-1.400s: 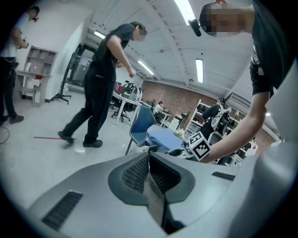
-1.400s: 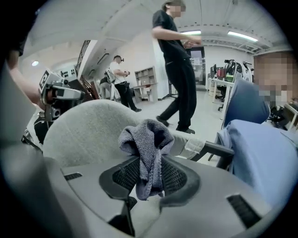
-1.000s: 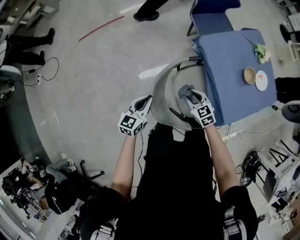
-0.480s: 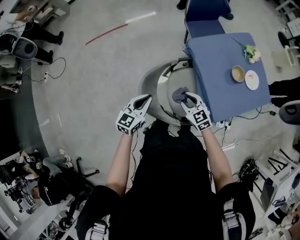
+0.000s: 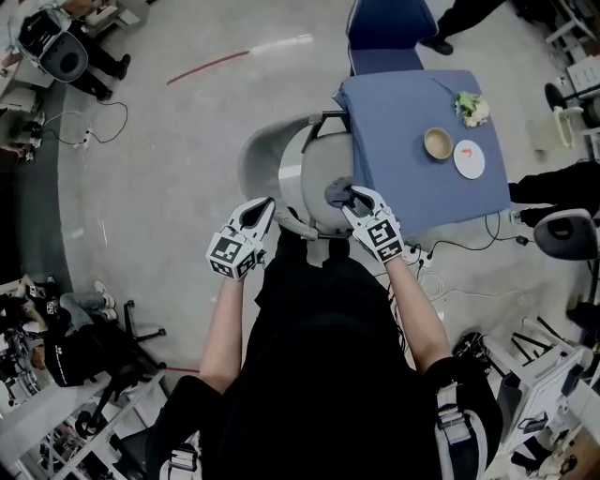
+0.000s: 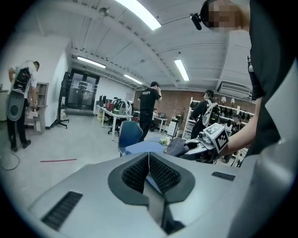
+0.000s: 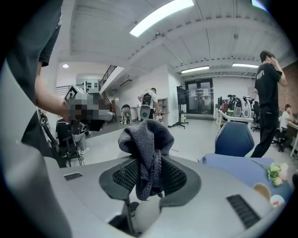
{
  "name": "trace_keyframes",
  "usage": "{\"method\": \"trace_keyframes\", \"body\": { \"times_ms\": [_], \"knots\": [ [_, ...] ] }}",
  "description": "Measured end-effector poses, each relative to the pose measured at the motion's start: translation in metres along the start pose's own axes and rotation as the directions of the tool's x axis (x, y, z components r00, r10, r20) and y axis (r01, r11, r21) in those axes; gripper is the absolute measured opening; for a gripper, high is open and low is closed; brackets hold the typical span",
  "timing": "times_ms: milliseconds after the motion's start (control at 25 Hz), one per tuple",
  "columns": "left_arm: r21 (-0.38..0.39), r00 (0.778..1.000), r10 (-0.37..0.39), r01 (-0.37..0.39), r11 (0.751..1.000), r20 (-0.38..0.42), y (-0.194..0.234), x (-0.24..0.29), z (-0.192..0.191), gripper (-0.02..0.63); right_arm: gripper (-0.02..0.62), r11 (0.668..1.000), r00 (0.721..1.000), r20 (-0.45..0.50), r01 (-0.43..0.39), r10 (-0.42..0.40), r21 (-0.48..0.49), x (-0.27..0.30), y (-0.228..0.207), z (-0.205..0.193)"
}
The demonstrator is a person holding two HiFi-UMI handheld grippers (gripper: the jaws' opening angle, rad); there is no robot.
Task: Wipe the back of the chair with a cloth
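One blue-draped tabletop (image 5: 422,141) stands far right, with the grey chair (image 5: 305,173) just left of it. Your left hand-held gripper (image 5: 261,210) is pressed together, empty, by the chair's near-left edge. Your right hand-held gripper (image 5: 353,197) pinches the bunched grey cloth (image 5: 336,193) over the chair's near-right edge.

- Open floor (image 5: 159,178) lies left of the grey chair (image 5: 300,173) — free passage on that side.
- The blue-covered table (image 5: 403,159) crowds the chair's right side — tight beside the right gripper (image 5: 354,199) clamping the cloth (image 5: 337,193).
- A blue chair (image 5: 384,28) blocks the table's far end.
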State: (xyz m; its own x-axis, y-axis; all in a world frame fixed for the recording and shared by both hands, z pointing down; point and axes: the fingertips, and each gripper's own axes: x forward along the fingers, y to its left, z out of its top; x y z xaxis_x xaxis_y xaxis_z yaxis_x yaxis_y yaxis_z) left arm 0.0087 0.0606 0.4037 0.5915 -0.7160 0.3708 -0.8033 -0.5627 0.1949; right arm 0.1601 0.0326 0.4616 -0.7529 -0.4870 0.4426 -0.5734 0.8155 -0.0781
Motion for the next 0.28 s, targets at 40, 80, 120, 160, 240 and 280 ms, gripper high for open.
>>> {"method": "trace_keyframes", "body": {
  "times_ms": [40, 80, 120, 160, 240, 280],
  "knots": [
    [-0.003, 1.0, 0.005, -0.005, 1.0, 0.001, -0.009, 0.0, -0.003, 0.025, 0.14, 1.0, 1.0, -0.001, 0.001, -0.001, -0.004, -0.011, -0.002, -0.003],
    [-0.006, 1.0, 0.011, -0.011, 1.0, 0.001, -0.017, 0.0, -0.005, 0.025, 0.141, 1.0, 1.0, -0.002, 0.004, -0.004, -0.006, -0.022, -0.003, -0.005],
    [-0.008, 1.0, 0.016, -0.016, 1.0, -0.002, -0.024, -0.002, -0.007, 0.025, 0.14, 1.0, 1.0, -0.001, 0.007, -0.007, -0.007, -0.033, -0.004, -0.007],
    [-0.007, 1.0, 0.02, -0.02, 1.0, -0.004, -0.031, -0.003, -0.008, 0.025, 0.14, 1.0, 1.0, 0.0, 0.011, -0.011, -0.007, -0.043, -0.005, -0.008],
    [0.0, 1.0, 0.022, -0.022, 1.0, -0.005, -0.046, -0.005, -0.006, 0.025, 0.14, 1.0, 1.0, 0.002, 0.02, -0.02, -0.006, -0.064, -0.006, -0.01],
    [0.005, 1.0, 0.021, -0.021, 1.0, -0.004, -0.053, -0.006, -0.004, 0.025, 0.14, 1.0, 1.0, 0.003, 0.024, -0.024, -0.005, -0.075, -0.007, -0.011]
  ]
}}
